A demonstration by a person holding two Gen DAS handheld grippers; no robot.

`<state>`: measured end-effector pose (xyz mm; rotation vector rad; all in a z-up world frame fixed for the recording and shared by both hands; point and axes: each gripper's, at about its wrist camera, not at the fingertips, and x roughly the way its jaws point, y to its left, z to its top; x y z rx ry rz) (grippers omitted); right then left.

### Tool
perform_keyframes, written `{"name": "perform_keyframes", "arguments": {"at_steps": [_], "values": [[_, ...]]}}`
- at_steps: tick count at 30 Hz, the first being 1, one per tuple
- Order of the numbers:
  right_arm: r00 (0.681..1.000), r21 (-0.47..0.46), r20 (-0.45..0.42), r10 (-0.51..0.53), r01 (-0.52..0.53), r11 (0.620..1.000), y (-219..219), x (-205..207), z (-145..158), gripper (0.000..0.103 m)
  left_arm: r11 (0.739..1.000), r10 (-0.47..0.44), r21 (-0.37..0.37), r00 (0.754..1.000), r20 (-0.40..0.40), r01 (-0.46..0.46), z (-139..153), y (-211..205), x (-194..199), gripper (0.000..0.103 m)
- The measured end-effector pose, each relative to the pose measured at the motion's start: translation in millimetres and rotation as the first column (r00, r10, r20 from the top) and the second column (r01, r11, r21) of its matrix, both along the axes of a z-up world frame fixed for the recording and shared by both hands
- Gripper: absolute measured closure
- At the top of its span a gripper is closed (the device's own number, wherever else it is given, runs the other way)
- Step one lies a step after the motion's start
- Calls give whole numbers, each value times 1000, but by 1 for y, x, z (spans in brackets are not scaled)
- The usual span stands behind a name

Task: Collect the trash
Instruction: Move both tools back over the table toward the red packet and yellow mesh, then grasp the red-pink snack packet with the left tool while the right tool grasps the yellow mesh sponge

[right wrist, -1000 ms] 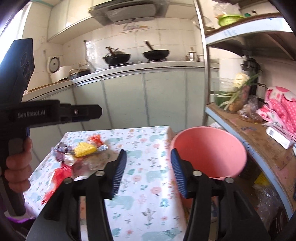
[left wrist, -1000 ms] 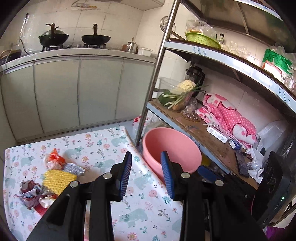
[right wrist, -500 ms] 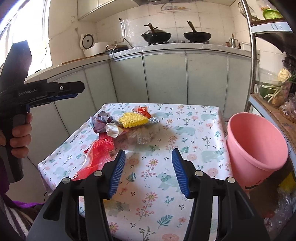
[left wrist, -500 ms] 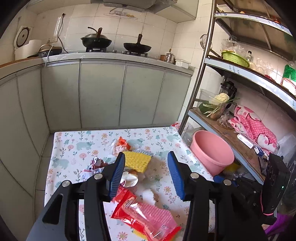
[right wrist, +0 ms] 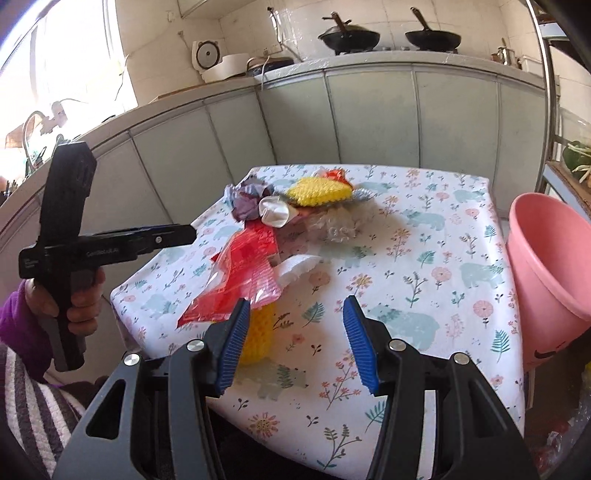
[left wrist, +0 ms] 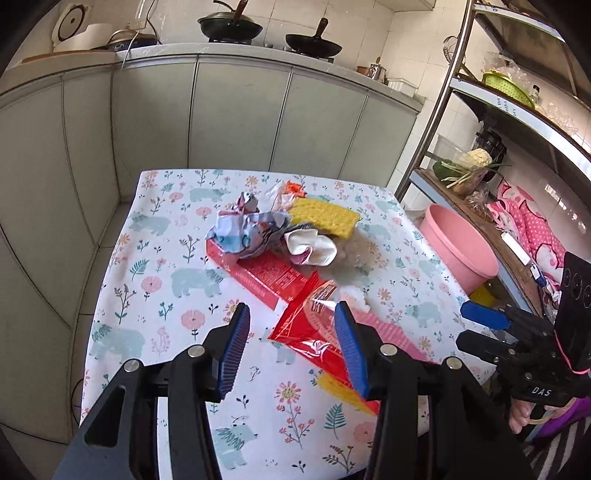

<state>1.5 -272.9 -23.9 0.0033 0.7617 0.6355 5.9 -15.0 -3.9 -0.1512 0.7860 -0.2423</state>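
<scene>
A heap of trash lies on the flowered tablecloth (left wrist: 166, 280): a crumpled printed wrapper (left wrist: 245, 230), a yellow sponge (left wrist: 323, 216), a white wad (left wrist: 310, 249), a flat red packet (left wrist: 266, 273) and a red clear bag (left wrist: 314, 328). A pink bin (left wrist: 460, 253) stands at the table's right side; it also shows in the right wrist view (right wrist: 550, 258). My left gripper (left wrist: 291, 350) is open over the near edge, the red bag just ahead. My right gripper (right wrist: 295, 343) is open, beside a yellow packet (right wrist: 258, 332) and the red bag (right wrist: 240, 280).
Grey cabinets with two woks (left wrist: 271, 31) on the counter stand behind the table. A metal shelf rack (left wrist: 517, 122) with vegetables and a pink cloth stands at the right, behind the bin. The left gripper's body (right wrist: 74, 236) shows at the left of the right wrist view.
Both grippers have swung left from the pink bin and back over the table's near edge, so the trash heap now lies straight ahead. Both stay open.
</scene>
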Motion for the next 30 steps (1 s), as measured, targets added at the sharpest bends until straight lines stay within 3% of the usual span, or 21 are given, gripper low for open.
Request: {"name": "perform_keyframes", "arguments": {"at_steps": [4,8,17,20,24,30], "values": [[991,-33,-100,94,-98,995,12,1,-18,50,999,24,-36,999,-48,-26,-15,10,5,56],[980,-45,-136,147,-154,987,25,1,-26,50,997,7,-82,998,-55,-12,-15,14,4,56],[969,-94,-138,206,-220,971,52,6,-39,50,975,-170,-158,982,-78,156,-4,-20,-12,56],[968,-100,-135,210,-224,969,55,8,-42,50,973,-204,-129,974,-101,190,-9,-36,-13,56],[966,-100,-128,225,-238,966,57,7,-42,50,984,-165,-82,978,-131,155,-14,-43,-7,57],[963,-102,-123,240,-253,962,59,9,-42,50,991,-124,-73,983,-134,115,-17,-42,-1,61]]}}
